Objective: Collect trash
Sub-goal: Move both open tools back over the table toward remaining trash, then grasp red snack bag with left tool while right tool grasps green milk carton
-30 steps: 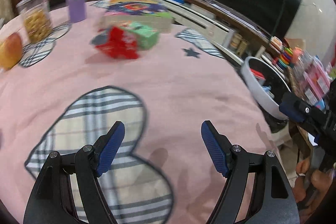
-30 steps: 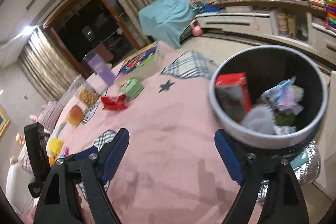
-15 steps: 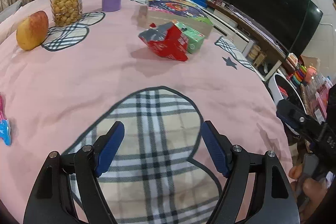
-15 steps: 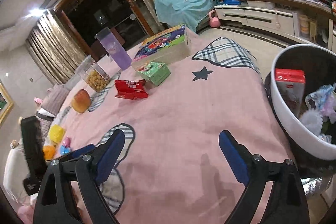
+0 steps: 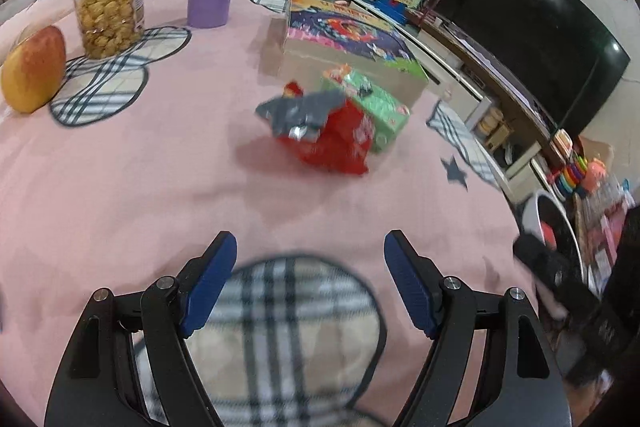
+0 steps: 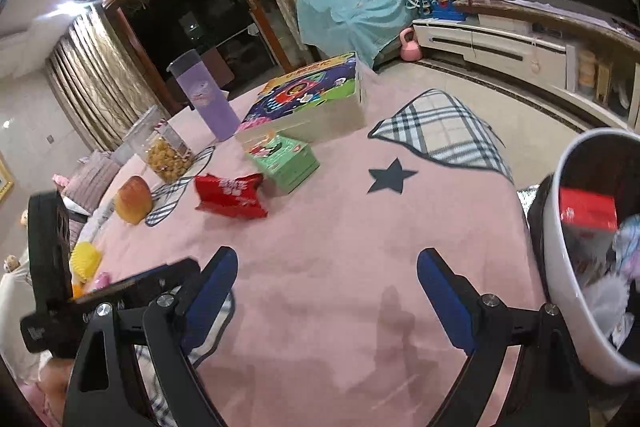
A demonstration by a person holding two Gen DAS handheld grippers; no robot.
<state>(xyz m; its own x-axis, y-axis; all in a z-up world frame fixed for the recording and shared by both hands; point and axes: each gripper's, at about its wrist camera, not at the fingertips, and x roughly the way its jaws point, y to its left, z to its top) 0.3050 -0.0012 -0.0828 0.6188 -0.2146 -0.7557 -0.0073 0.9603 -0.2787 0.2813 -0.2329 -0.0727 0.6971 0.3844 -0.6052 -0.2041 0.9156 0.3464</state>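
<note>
Covering table, pink tablecloth (image 6: pixel 360 247)

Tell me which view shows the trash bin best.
The right wrist view: the white trash bin sits close beside the table, its inside visible with a red box. The left wrist view shows only a small blurred sliver at the edge.

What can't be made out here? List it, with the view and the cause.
- Red snack bag: left wrist view, motion blur smears its print.
- Trash bin: right wrist view, frame edge cuts it off; deeper contents hidden by its wall.
- Green box: right wrist view, label too small to read.
</note>
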